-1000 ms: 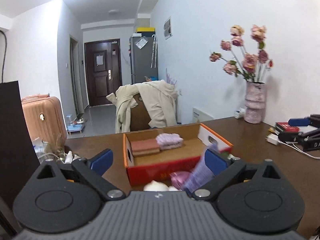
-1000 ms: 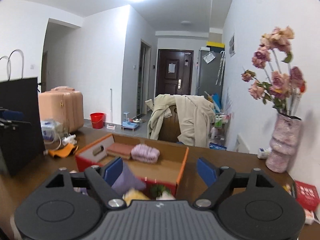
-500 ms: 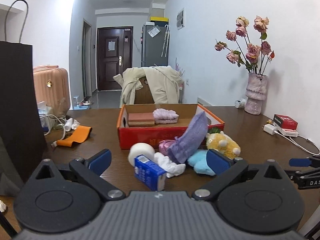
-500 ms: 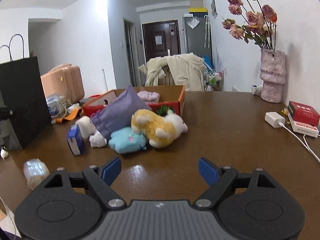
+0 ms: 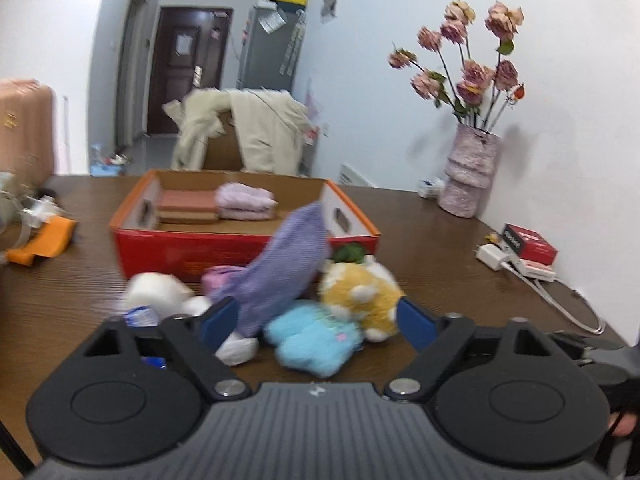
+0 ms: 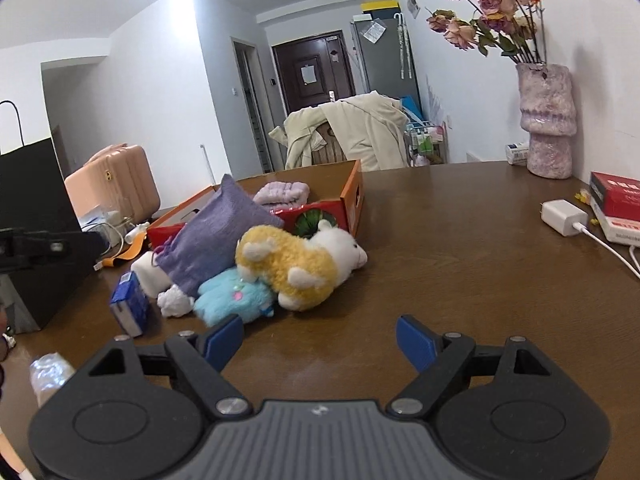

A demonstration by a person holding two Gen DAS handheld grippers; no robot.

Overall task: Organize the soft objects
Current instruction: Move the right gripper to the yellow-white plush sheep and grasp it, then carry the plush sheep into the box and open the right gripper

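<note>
A heap of soft things lies on the brown table in front of a red cardboard box (image 5: 240,246) (image 6: 354,200). It holds a purple knitted pouch (image 5: 288,268) (image 6: 218,234), a yellow-and-white plush (image 5: 360,292) (image 6: 296,266), a light blue plush (image 5: 316,338) (image 6: 234,296) and a white plush (image 5: 160,292) (image 6: 174,302). Inside the box lie a folded lilac cloth (image 5: 244,202) (image 6: 282,194) and a brownish folded one (image 5: 188,204). My left gripper (image 5: 316,322) is open, just before the blue plush. My right gripper (image 6: 320,338) is open, right of the heap.
A small blue carton (image 6: 130,304) stands left of the heap. A vase of dried roses (image 5: 468,176) (image 6: 548,120), a red box (image 6: 614,192) and a white charger (image 6: 564,218) sit at the right. A black bag (image 6: 36,232) stands at the left.
Both grippers have swung down from a high view to table level, and the left one has come close to the heap. Both stay open.
</note>
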